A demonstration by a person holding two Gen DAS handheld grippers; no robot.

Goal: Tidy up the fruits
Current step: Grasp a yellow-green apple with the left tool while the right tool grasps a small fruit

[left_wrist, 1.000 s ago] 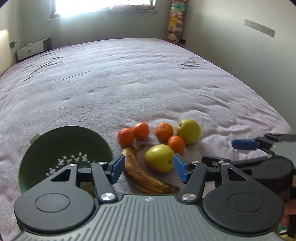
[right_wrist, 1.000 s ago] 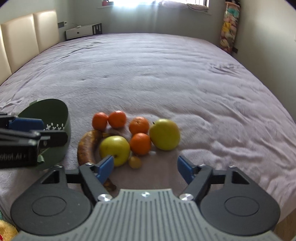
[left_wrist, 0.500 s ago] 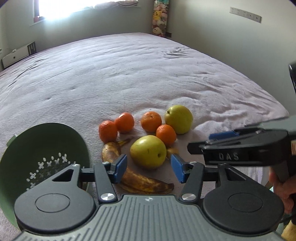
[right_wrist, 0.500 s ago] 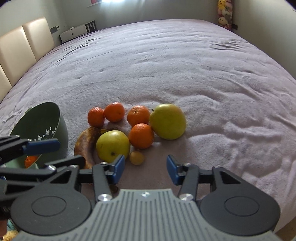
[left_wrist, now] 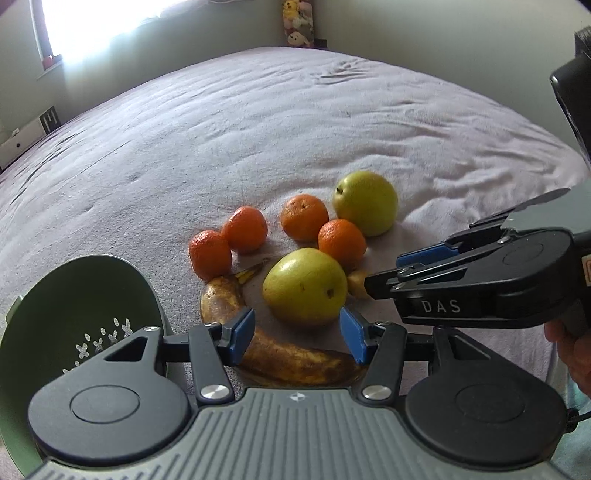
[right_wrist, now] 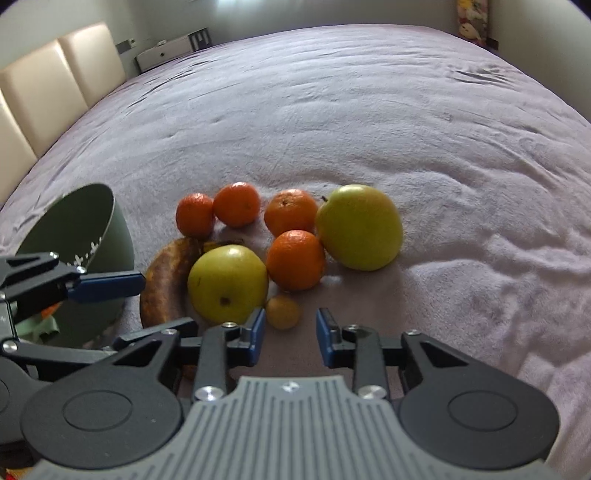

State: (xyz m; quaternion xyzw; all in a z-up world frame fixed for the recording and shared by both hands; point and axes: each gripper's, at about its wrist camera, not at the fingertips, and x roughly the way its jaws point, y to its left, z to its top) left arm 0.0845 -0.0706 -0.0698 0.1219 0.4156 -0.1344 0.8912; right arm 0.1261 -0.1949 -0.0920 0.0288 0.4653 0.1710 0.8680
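Observation:
Fruit lies in a cluster on the purple bedspread: a near green apple [left_wrist: 304,286] [right_wrist: 227,282], a far green apple [left_wrist: 365,202] [right_wrist: 359,226], several mandarins [left_wrist: 341,238] [right_wrist: 295,258], a brown banana [left_wrist: 291,358] [right_wrist: 166,280] and a small yellow fruit [right_wrist: 282,311]. A green colander [left_wrist: 74,332] [right_wrist: 79,236] stands at the left. My left gripper [left_wrist: 297,338] is open, just in front of the near apple and above the banana. My right gripper [right_wrist: 290,338] is open, just in front of the small yellow fruit; it also shows in the left wrist view [left_wrist: 417,269].
The bedspread [right_wrist: 406,110] stretches far behind the fruit. A cream headboard [right_wrist: 55,81] is at the left, a white low cabinet [right_wrist: 170,53] at the back, and a stuffed-toy hanger [left_wrist: 299,24] in the far corner. Something orange [right_wrist: 50,310] lies by the colander's base.
Both grippers have moved forward and down toward the fruit. The right gripper's jaws have narrowed and now sit before the small yellow fruit. The left gripper has closed in on the near apple.

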